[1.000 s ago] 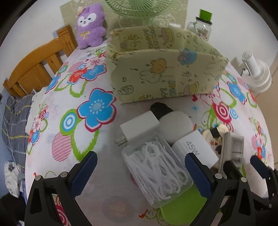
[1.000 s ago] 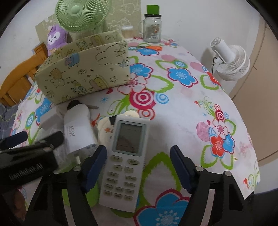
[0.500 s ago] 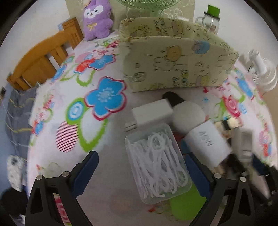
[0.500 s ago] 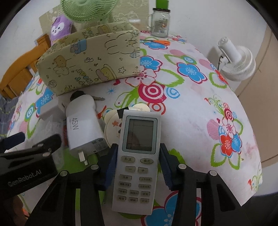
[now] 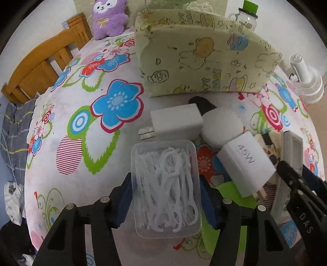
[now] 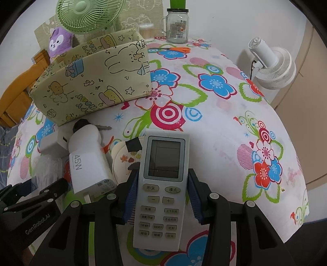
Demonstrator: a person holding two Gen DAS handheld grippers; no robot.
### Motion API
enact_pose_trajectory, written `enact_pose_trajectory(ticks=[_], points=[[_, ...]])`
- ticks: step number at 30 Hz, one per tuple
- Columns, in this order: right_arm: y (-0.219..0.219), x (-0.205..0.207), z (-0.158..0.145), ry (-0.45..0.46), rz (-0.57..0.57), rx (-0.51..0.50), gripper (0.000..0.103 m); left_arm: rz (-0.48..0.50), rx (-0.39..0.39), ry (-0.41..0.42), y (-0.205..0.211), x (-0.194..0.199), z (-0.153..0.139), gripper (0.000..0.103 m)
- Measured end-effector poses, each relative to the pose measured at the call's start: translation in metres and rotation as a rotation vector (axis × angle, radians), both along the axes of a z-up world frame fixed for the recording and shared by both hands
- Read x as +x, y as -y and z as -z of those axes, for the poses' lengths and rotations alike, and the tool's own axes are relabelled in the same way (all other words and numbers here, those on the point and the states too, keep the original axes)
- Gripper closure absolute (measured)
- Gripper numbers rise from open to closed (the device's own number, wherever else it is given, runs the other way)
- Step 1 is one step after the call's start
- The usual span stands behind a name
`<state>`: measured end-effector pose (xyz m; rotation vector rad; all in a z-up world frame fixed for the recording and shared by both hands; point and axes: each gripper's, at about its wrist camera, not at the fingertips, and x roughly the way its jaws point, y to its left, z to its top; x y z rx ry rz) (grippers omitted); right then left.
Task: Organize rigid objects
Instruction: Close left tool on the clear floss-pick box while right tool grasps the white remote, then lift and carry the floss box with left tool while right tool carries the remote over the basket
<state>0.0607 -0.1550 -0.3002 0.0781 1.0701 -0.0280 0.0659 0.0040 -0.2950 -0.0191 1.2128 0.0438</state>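
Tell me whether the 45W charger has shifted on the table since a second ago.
Cannot tell: beside the fabric storage box, the 45W charger sits much as before against the round white item; apparent shifts look like camera motion.

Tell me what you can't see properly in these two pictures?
- Inside of the fabric storage box: both views show only its outer walls.
- Round patterned thing: in the right wrist view, the 45W charger and the remote cover its sides.
- Remote in the left wrist view: mostly hidden behind the right gripper.
- Green fan: cut off by the top edge.
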Motion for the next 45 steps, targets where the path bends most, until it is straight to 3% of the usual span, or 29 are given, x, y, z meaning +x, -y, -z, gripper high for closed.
enact_pose_trajectory(ticks=[24, 45], points=[[-0.006, -0.004, -0.063, 0.097, -0.011, 0.027, 0.056, 0.047, -0.039, 0.126, 0.014, -0.006, -0.070, 0.041], [-0.017, -0.011, -0.144, 0.230, 0.007, 0.023, 0.056, 0.068, -0.037, 0.277, 0.010, -0.012, -0.152, 0.041]])
